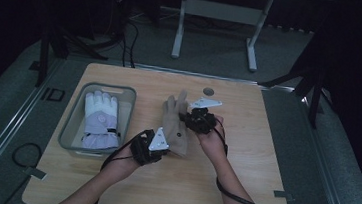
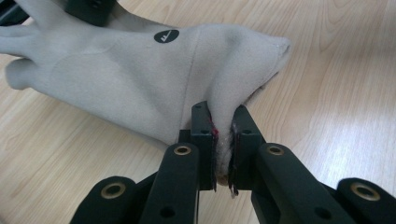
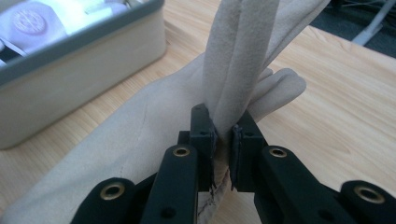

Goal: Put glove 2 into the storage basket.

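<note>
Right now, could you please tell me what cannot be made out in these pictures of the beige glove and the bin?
- Beige glove, high view: its cuff edge and one side are hidden under the left gripper and right gripper.
- Round black logo, left gripper view: its mark is too small to read.
- White glove, right gripper view: blurred, cut off by the top edge and the grey bin wall.
- Bin floor, high view: hidden under the white glove.

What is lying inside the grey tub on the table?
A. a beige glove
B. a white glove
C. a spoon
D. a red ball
B: the grey tub holds a white glove, while the beige glove is out on the table, pinched by the left tongs and the right tongs.
</note>
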### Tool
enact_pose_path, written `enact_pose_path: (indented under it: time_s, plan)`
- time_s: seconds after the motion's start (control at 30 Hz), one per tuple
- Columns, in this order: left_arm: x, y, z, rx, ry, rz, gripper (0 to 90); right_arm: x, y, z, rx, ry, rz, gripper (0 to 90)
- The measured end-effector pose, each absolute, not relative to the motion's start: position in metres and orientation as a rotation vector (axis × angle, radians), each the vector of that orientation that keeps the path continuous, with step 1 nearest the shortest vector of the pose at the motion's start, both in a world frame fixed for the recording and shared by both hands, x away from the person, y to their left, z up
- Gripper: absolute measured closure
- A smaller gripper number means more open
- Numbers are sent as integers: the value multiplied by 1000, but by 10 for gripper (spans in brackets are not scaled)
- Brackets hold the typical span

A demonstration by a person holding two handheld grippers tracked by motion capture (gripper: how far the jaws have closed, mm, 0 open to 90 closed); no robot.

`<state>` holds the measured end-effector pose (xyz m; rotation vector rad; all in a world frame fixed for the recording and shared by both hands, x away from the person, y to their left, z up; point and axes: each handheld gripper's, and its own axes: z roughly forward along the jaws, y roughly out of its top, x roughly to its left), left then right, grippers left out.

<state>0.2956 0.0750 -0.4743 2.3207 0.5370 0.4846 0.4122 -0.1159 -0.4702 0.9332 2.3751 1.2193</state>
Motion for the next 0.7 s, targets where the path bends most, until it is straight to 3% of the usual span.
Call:
enact_pose_path:
  time_s: [0.7]
  plan:
    - [289, 128, -442, 2304, 608, 587, 834, 419, -51, -427, 818, 2384, 1295, 818]
